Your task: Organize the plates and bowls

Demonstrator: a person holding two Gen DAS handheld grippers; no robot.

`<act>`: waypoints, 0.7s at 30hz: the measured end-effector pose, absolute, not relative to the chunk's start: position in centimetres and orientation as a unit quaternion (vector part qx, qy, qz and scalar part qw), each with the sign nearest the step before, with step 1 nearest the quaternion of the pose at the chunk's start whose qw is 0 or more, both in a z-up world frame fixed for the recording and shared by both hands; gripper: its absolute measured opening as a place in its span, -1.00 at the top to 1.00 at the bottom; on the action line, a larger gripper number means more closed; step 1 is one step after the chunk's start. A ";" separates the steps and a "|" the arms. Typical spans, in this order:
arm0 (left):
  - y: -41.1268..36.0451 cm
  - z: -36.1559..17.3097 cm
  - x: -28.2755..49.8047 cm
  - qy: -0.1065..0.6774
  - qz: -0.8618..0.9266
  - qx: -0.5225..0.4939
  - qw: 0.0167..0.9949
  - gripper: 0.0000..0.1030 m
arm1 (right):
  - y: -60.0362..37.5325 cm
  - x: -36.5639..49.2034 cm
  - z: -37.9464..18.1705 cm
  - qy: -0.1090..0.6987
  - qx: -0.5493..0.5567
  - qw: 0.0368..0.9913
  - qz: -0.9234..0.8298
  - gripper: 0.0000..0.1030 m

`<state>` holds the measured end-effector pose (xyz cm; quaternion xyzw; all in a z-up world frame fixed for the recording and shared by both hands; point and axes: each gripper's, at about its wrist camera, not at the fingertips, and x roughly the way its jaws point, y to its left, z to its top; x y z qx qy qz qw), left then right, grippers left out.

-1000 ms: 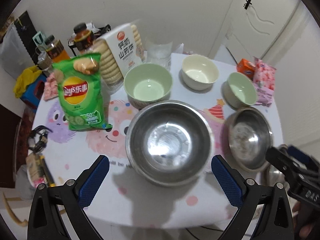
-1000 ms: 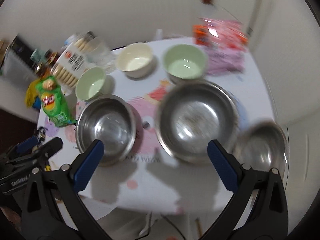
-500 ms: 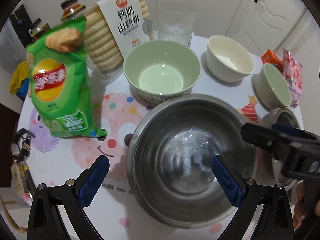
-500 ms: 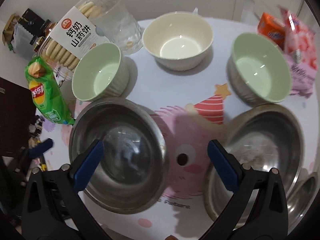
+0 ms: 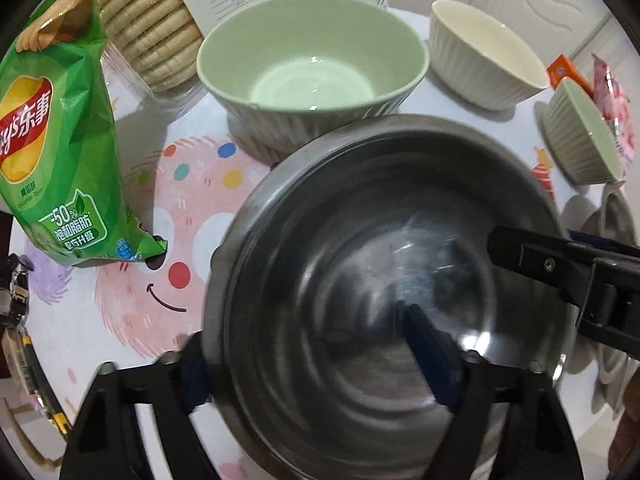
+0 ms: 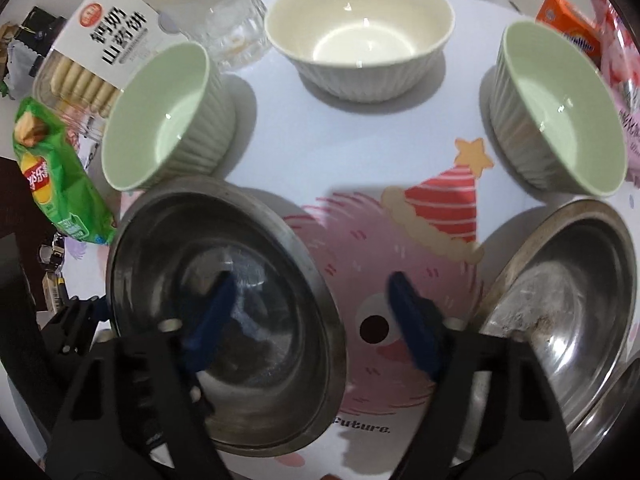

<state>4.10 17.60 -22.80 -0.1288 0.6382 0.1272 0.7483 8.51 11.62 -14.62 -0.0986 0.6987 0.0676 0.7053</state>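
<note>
Where the left claw [image 5: 312, 360] stands: astride the 9 o'clock rim of the big steel bowl [image 5: 360, 240], one finger outside the wall, the other inside the bowl.
Left claw state: released; its jaws have just been closing, the bowl's wall is between them, and the inner pad is clear of it.
Right claw [image 6: 314, 316]: astride the same bowl's 3 o'clock rim, one finger inside, the other over the surface [image 6: 360, 140].
Right claw state: released; its jaws have just been closing around the rim, neither pad pressing it.
Big steel bowl: upright and empty on the surface, at 6 o'clock in the left wrist view.
Second steel bowl [image 6: 580, 280]: at 4 o'clock in the right wrist view, apart from the big one.
Green bowl [image 5: 312, 60]: at 12 o'clock of the big steel bowl, just beside it.
Cream bowl [image 5: 488, 52]: at 1 o'clock, empty.
Smaller green bowl [image 5: 584, 132]: at 2 o'clock, near the second steel bowl.
Chip bag [image 5: 60, 140]: at 9 o'clock, leaning against the biscuit pack [image 5: 152, 32].
Glass [image 6: 236, 28]: at 11 o'clock in the right wrist view, between biscuit pack and cream bowl.
Orange box [image 6: 568, 36]: at 1 o'clock, behind the smaller green bowl.
</note>
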 end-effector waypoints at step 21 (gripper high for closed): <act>20.1 -20.4 -0.2 0.641 0.137 -0.120 0.746 0.31 | 11.0 6.0 -11.9 0.714 -0.066 0.693 0.076 0.60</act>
